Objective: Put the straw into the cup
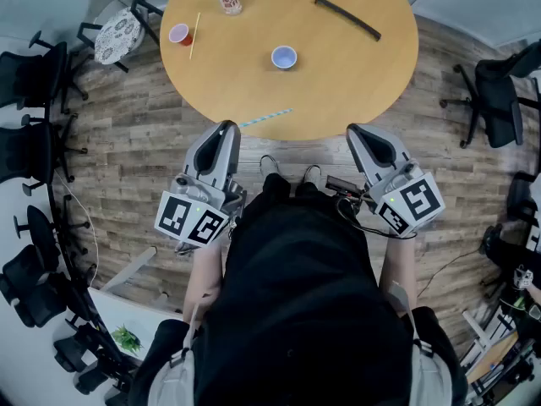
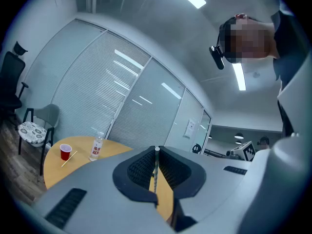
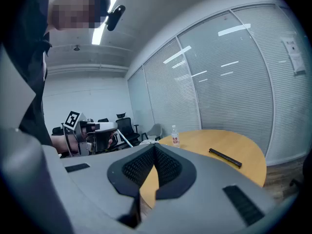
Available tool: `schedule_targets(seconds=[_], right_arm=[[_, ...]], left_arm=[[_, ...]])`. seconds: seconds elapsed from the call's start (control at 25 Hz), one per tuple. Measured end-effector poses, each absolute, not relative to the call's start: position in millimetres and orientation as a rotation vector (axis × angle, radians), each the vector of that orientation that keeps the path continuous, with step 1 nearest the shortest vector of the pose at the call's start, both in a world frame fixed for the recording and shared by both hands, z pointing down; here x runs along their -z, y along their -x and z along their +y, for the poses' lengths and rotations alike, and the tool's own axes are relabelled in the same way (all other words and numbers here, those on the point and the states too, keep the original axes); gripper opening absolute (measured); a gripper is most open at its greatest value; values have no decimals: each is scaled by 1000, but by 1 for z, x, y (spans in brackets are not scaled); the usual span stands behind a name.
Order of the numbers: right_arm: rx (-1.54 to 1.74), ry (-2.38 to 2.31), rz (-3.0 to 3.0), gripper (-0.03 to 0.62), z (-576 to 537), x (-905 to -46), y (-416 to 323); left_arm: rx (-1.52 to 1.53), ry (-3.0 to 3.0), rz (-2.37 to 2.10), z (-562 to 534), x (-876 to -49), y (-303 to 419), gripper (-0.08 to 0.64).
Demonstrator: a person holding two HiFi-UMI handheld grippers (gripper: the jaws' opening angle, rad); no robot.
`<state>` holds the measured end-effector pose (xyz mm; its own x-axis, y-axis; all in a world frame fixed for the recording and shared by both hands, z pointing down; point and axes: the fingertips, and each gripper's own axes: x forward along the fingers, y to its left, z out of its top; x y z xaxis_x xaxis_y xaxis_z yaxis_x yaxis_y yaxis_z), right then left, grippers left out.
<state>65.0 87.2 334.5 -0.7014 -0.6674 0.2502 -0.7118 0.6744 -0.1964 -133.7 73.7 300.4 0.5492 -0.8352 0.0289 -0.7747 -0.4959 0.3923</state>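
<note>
The left gripper [image 1: 226, 128] clamps the striped straw [image 1: 269, 117] at the table's [image 1: 338, 83] near edge (right gripper [image 1: 356, 131] clenched on nothing).

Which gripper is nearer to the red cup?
Left. In the head view the left gripper is below and slightly right of the red cup; the right gripper is much farther to the right.

Right claw [image 3: 155, 146], jaws together, before a round table [image 3: 219, 139] with bottle [image 3: 175, 136] and black strip [image 3: 225, 157]
</note>
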Motion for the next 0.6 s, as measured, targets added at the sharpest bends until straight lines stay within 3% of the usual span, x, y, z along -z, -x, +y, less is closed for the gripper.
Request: schedule_targets(seconds=[0.6], right_arm=[[-420,-1157,-2716,17,89,-337,-65]], left_arm=[[250,-2443,-1269,73,-298,129,34]])
